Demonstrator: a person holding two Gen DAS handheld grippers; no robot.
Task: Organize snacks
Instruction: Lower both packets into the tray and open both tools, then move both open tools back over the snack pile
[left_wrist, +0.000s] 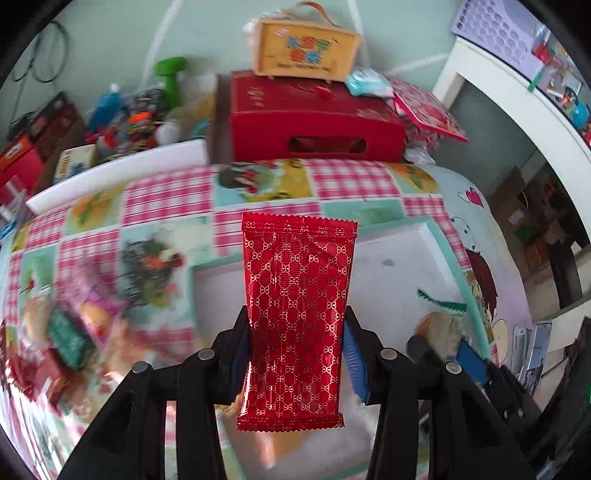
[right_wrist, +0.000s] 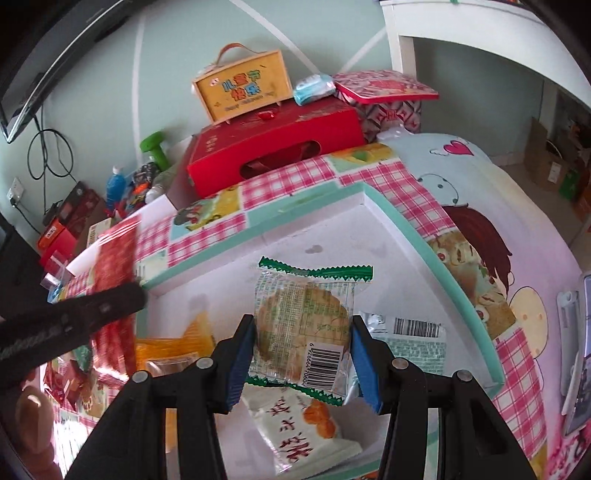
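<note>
Over the white tray (left_wrist: 417, 251), the left gripper (left_wrist: 297, 354) pinches a red packet (left_wrist: 297, 314). Lower it flat toward twelve o'clock, where bare room waits. In the right view, the right gripper (right_wrist: 303, 350) squeezes a clear cookie pack (right_wrist: 304, 328); more snacks lie at six o'clock, so stay inside the green rim (right_wrist: 436, 254).

Handled box (right_wrist: 242, 86) atop gift box (right_wrist: 280, 146).

Bright daylight, fisheye warp, perhaps motion-blurred.
</note>
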